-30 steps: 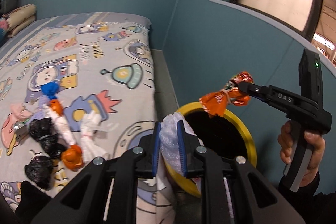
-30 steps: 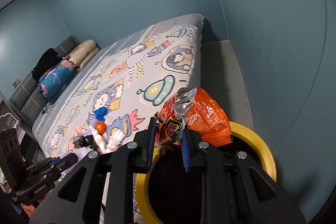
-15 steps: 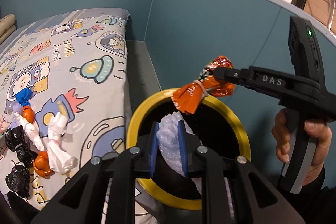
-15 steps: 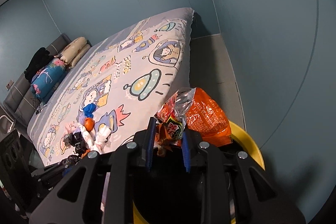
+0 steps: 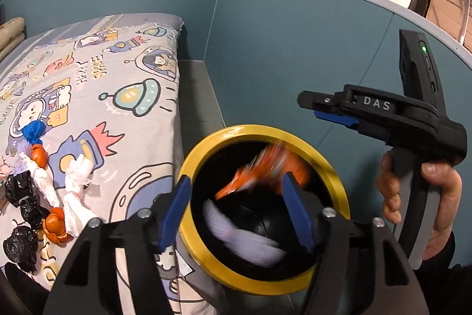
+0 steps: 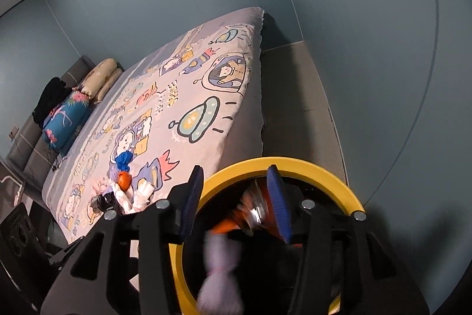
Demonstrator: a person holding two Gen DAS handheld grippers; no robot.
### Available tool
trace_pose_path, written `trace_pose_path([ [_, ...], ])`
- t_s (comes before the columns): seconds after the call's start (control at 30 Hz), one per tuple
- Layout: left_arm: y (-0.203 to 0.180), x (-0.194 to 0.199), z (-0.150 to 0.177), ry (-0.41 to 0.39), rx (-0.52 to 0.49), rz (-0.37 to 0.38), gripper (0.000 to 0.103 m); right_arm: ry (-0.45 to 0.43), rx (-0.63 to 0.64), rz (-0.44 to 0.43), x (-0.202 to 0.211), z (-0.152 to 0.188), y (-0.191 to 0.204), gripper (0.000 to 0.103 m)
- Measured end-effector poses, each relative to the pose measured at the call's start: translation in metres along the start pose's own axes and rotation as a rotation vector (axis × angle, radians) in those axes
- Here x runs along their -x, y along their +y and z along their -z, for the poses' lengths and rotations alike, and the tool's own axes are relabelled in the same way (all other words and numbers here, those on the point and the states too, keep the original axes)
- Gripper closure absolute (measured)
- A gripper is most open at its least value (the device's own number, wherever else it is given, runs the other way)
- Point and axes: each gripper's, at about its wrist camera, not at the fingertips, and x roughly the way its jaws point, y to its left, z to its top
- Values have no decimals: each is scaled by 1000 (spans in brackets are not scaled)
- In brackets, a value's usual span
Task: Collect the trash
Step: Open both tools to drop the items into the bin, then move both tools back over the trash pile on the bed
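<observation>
Both tools are over the yellow-rimmed bin (image 5: 336, 182), which stands on the floor beside the bed (image 5: 124, 73). The left tool (image 5: 236, 211) has its blue fingers spread wide with nothing between them. Just below and ahead of it, a white bubble-wrap bundle (image 5: 244, 241) is blurred inside the black bin. The right tool (image 6: 236, 202) is also spread and holds nothing. Under its fingers an orange snack wrapper (image 6: 250, 211) is blurred inside the bin mouth, close to the right finger, and I cannot tell if it touches it. In my judgement these two pieces are now delivered, or nearly so.

Much is left. To the left of the left tool, on the bed cover, a small heap waits: a blue wad (image 5: 34, 132), twisted white paper pieces (image 5: 76, 191), pieces of orange peel (image 5: 54, 226), and several black plastic wads (image 5: 19, 248). So I think the task is only partly done, and the next trip should go back to this heap.

For writing, the side of the right tool, seen from the left camera, carries the letters "DAS". The bed cover has cartoon prints with the word "SPACE" and another word that I read as "HAPPY", less surely.
</observation>
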Motion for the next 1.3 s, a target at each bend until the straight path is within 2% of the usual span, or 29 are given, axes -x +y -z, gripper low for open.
trace_pose_path([
  [0.07, 5, 4, 0, -9, 14, -6, 36, -11, -7, -2, 3, -1, -1, 60],
  [0.27, 27, 17, -2, -30, 62, -43, 32, -27, 0, -37, 8, -2, 2, 55],
  [0.43, 50, 37, -2, -67, 107, -100, 25, -34, 38, -78, 9, -1, 20, 49],
  [0.63, 80, 61, 2, -105, 157, -174, 19, -30, 118, -152, 6, 1, 57, 42],
  [0.87, 121, 92, 14, -136, 213, -267, 16, 8, 197, -231, -10, 7, 103, 40],
  [1.3, 193, 118, 50, -123, 327, -408, 15, 109, 338, -296, -54, 28, 186, 37],
])
